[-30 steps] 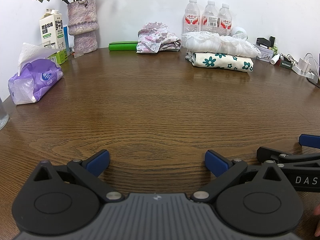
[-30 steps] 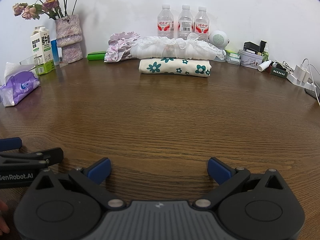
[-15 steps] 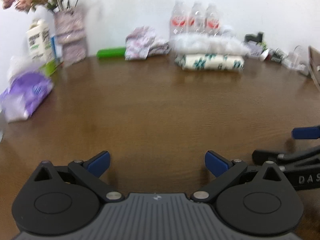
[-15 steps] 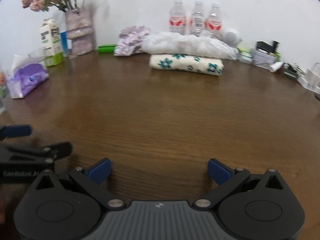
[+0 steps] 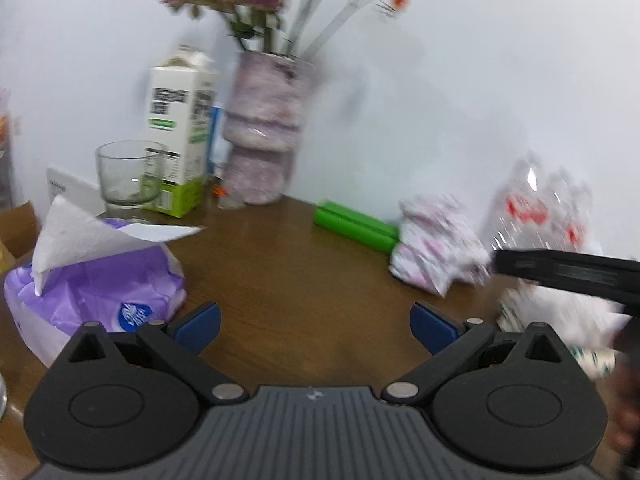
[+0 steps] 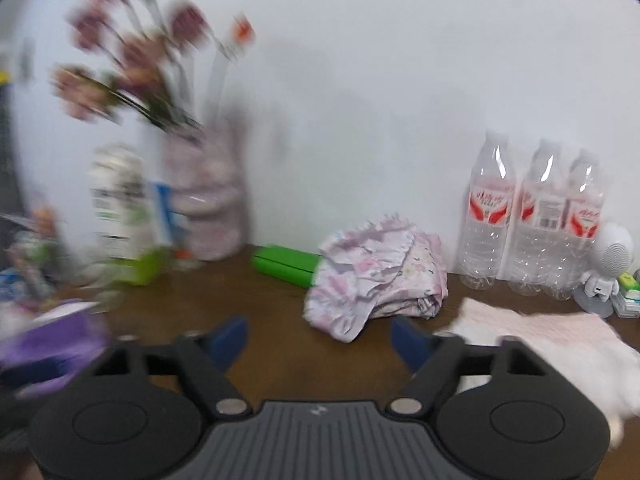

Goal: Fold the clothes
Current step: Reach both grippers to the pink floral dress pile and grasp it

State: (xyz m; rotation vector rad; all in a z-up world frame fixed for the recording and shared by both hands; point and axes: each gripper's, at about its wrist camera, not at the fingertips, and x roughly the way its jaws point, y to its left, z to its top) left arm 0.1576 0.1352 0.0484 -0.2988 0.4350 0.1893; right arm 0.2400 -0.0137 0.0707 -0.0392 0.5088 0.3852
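Pink-floral crumpled garment (image 6: 376,276): on wooden table (image 6: 272,308), touching green case (image 6: 286,266), left of water bottles (image 6: 536,216). Left gripper (image 5: 316,326), right gripper (image 6: 320,338): both spread wide, empty. Risk: a hasty reach could topple the neighbouring bottles.

Cluttered brown wooden table (image 5: 304,280)

Open left tool (image 5: 316,326) above table (image 5: 296,288)
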